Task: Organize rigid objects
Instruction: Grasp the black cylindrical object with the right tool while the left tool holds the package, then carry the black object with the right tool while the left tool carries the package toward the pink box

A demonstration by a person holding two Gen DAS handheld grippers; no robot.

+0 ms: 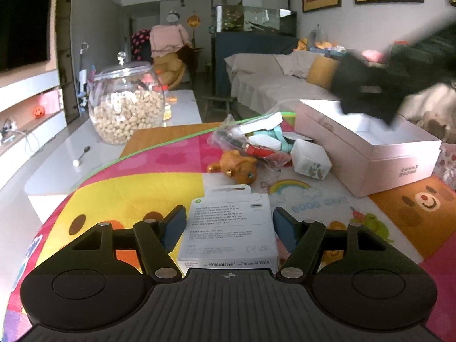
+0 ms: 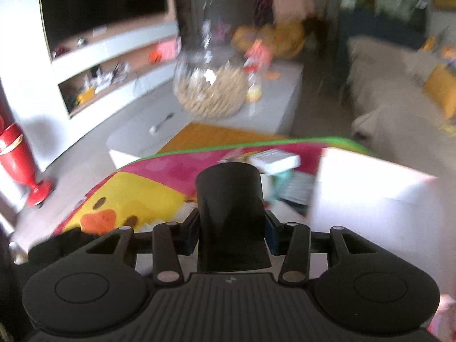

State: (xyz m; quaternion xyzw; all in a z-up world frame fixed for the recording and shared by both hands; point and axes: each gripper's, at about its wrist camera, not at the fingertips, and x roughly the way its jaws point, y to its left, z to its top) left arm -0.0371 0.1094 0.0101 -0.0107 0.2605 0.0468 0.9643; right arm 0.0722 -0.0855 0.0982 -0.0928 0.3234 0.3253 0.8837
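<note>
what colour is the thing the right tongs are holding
Black: a matte black object clamped in the right tongs, seen best in the right wrist view.

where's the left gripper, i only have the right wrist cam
Observer: The left gripper is open, with its fingers on either side of a white cable box that lies on the mat.
Operator: is the big box by me open on top
Observer: Yes, the pink box is open-topped, and the inside that shows is white.
Operator: anything close to that cable box
Observer: An orange toy lies on the mat just beyond it.
</note>
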